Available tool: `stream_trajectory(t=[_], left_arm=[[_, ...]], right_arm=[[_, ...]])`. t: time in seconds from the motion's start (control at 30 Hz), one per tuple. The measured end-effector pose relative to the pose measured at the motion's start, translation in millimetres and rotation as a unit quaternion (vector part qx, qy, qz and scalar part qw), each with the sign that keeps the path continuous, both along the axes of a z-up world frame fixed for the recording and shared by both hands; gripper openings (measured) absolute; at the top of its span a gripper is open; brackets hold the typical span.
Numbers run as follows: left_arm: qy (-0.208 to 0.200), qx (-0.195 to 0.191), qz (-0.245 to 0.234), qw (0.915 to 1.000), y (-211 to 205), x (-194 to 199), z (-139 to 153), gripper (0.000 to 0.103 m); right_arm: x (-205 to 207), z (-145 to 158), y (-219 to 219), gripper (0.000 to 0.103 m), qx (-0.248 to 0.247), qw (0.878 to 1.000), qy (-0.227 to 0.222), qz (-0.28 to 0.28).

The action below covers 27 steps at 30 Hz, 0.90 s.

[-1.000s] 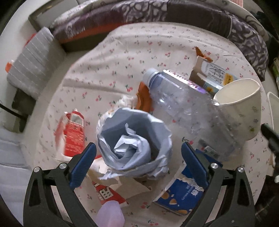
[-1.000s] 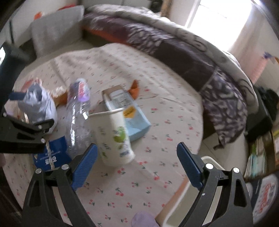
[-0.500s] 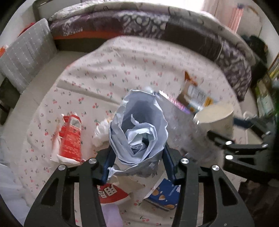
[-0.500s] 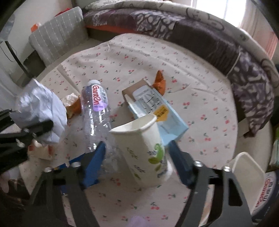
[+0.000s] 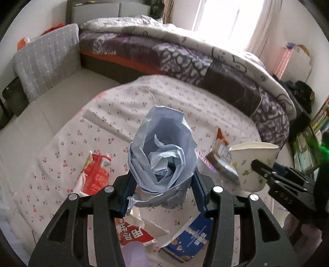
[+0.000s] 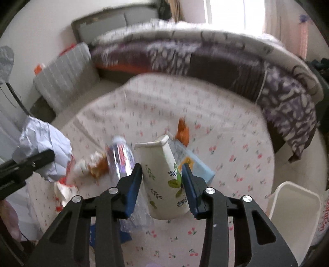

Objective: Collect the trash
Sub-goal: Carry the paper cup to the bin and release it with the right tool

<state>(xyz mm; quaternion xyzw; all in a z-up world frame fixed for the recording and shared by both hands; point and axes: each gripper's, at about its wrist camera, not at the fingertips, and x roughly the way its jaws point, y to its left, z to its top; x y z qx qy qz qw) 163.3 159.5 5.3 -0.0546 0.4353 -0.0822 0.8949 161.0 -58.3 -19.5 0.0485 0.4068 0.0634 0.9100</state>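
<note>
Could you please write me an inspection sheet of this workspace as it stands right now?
Surface: cherry-print sheet spread out, rumpled, trash scattered on it.
Job's things: crumpled blue paper held clear of the sheet; paper cup, its rim squashed; white bin at lower right.
Clutter: plastic bottle, red wrapper, blue snack packet, light blue carton, orange scraps.
Grippers: left gripper jaws clamped on the blue paper; right gripper jaws have just been closing, pads against the cup.
Cables: a thin dark cord at far left.
Surroundings: purple patterned quilt, grey cushion, bright window.
</note>
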Motion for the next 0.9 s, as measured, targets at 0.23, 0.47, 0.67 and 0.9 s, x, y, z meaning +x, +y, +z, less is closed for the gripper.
stream_trajectory(t=[0.23, 0.47, 0.67, 0.9], left_arm=[[-0.045, 0.006, 0.012, 0.9989, -9.0, -7.8, 13.7, 0.047], [-0.066, 0.011, 0.01, 0.9977, -23.2, -13.9, 19.1, 0.047], [-0.068, 0.009, -0.008, 0.9976, -43.4, -16.0, 19.0, 0.047], [-0.075, 0.008, -0.03, 0.9967, -68.7, -22.2, 18.4, 0.047]], right_arm=[[-18.1, 28.9, -5.6, 0.041, -0.019, 0.996, -0.08, -0.014], [-33.4, 43.1, -21.1, 0.041, -0.02, 0.994, -0.105, -0.031], [-43.0, 47.0, -38.2, 0.042, -0.026, 0.993, -0.107, -0.046], [-56.2, 52.9, -61.4, 0.042, -0.028, 0.991, -0.11, -0.067]])
